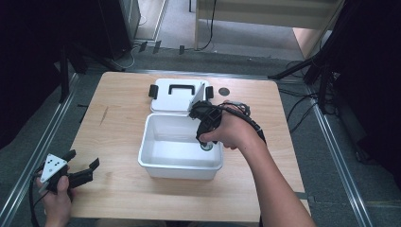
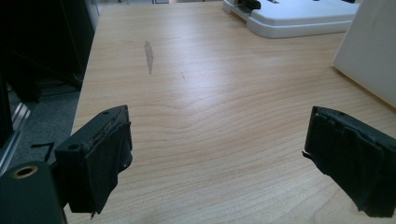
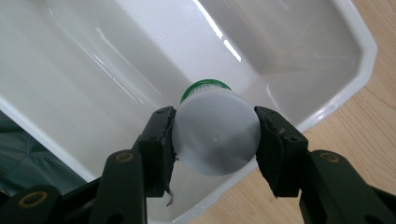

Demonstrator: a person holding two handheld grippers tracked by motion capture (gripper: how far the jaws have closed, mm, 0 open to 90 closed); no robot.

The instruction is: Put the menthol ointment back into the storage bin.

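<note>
Right gripper clamped on a small white bottle, one black jaw pressed to each side of its round base, green cap pointing away down into the white bin. In the centre of the high view, same gripper tipped steeply downward over the lower right corner of the bin, bottle just inside that corner, mostly hidden by the hand. Hard to tell whether the cap touches the bin floor or hangs just above it. Bin open, set mid-table, its white lid with black handle and black latches lying flat just behind it, toward the top of the frame. Left gripper at the lower left of the high view, low over the wooden table, well apart from the bin, grey three-cornered plate on top. In the left gripper view, jaws spread wide with bare wood between them, nothing held; lid at the upper right of that frame, bin wall at the right edge. Dark streak on the wood toward the upper left.
</note>
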